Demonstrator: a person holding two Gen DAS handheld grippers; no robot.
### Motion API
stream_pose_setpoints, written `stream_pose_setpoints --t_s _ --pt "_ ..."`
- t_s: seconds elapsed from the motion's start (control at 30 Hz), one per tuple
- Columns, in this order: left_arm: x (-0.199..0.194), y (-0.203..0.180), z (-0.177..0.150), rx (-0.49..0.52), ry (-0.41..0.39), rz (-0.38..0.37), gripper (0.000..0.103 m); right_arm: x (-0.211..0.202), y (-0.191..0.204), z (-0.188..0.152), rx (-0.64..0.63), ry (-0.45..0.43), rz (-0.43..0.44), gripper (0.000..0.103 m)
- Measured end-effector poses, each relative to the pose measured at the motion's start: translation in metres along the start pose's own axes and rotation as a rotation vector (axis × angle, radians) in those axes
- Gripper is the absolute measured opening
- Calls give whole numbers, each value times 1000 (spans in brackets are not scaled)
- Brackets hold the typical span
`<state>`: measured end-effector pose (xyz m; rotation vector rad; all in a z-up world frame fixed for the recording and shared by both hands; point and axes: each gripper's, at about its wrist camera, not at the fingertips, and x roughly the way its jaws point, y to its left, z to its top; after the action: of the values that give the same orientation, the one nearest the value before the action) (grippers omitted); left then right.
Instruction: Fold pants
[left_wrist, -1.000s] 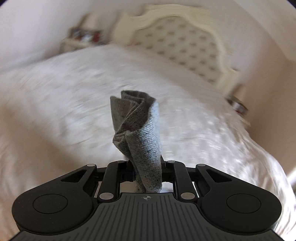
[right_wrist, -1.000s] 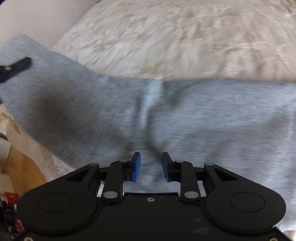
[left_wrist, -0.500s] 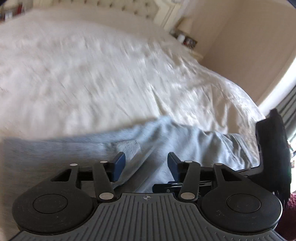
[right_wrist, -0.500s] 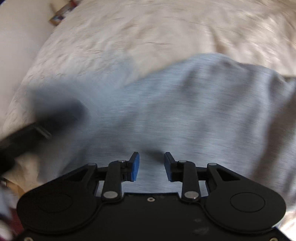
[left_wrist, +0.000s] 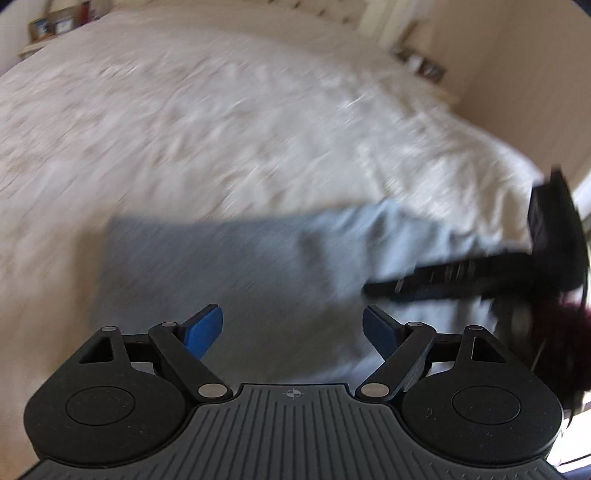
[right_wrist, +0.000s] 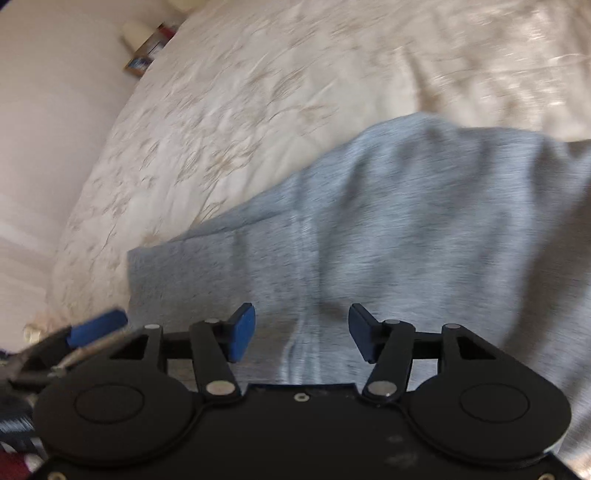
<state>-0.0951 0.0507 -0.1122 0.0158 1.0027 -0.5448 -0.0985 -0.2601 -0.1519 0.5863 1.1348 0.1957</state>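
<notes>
The grey pants (left_wrist: 258, 266) lie folded on the white bedspread (left_wrist: 184, 129), seen blurred in the left wrist view. My left gripper (left_wrist: 293, 326) is open and empty just above their near edge. The right gripper shows at the right of that view (left_wrist: 480, 273), over the pants. In the right wrist view the pants (right_wrist: 406, 229) fill the lower right, with a straight folded edge at the left. My right gripper (right_wrist: 301, 328) is open and empty above them. The left gripper's blue pad (right_wrist: 98, 326) shows at the lower left.
The bedspread (right_wrist: 258, 92) stretches far beyond the pants. A nightstand with small items (left_wrist: 421, 64) stands by the wall at the far right of the bed. Another shelf with frames (left_wrist: 55, 26) is at the far left. The bed's edge (right_wrist: 62, 258) drops off at the left.
My left gripper let go of the bunched grey fabric, opened wide and tilted down over the pants. My right gripper opened wider and drew back a little. The pants now lie on the bed.
</notes>
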Motion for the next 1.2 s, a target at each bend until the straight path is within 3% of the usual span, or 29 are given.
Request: stream_pose_setpoints --t_s 0.17,0.23,0.3,0.47,0.73,0.97,1.1,1.2 --pt "-14 25 -29 -91 53 67 83 26 7 -1 -8 56 2 70" --pt "-18 33 -36 -143 54 89 83 34 10 2 23 69 45 66" --pt "-23 42 -42 -202 39 113 83 44 12 6 49 108 90 10" --pt "-23 61 -43 -319 -8 160 83 11 43 18 -21 49 168 9" --pt "-6 56 -43 -229 6 239 83 -44 85 47 -82 -87 253 9" --pt "-3 65 -44 -270 -20 331 83 -55 78 44 -85 -102 237 9" --pt "-3 78 -49 -272 8 435 84 -69 50 36 -35 -115 195 9" --pt "-4 89 -55 -300 27 429 97 -63 22 24 5 -78 127 9"
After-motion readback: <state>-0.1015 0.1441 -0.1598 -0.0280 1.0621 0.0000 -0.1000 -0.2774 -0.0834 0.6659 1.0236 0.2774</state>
